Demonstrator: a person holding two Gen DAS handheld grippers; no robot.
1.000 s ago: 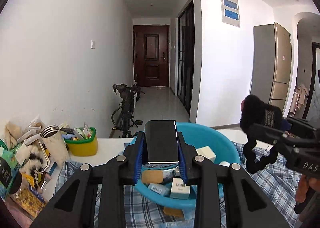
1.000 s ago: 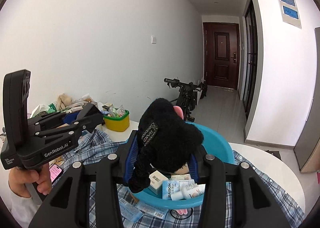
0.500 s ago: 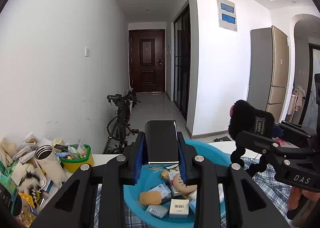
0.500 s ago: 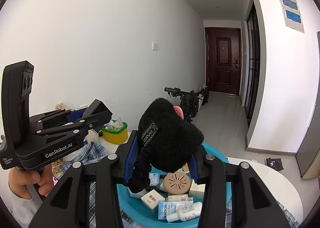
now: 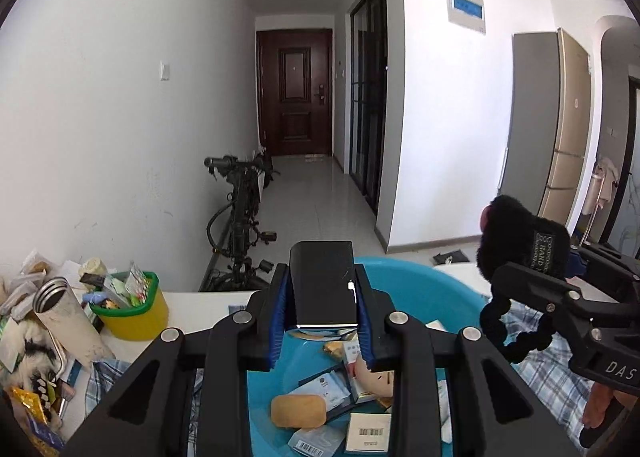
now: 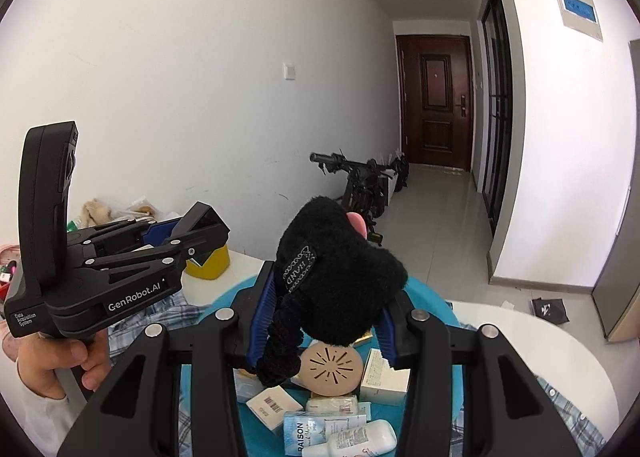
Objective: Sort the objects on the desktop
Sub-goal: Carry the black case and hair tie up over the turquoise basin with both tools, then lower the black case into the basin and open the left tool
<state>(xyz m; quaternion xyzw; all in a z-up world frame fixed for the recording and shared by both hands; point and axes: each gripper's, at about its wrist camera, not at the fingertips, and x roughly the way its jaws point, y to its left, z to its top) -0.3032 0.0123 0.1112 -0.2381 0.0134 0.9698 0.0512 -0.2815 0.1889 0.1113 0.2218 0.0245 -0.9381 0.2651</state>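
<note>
My left gripper is shut on a black phone and holds it above the blue basin. My right gripper is shut on a black plush toy with a pink spot, held over the same basin. The basin holds several small boxes, tubes, a tan sponge and a round beige disc. The right gripper with the plush shows at the right of the left wrist view. The left gripper shows at the left of the right wrist view.
The basin sits on a plaid cloth over a white table. A yellow-green cup of small items, a metal flask and a clutter pile stand at the left. A bicycle leans on the hallway wall.
Both grippers rose and came over the basin with their objects still held. The basin's contents now show below the fingers.
</note>
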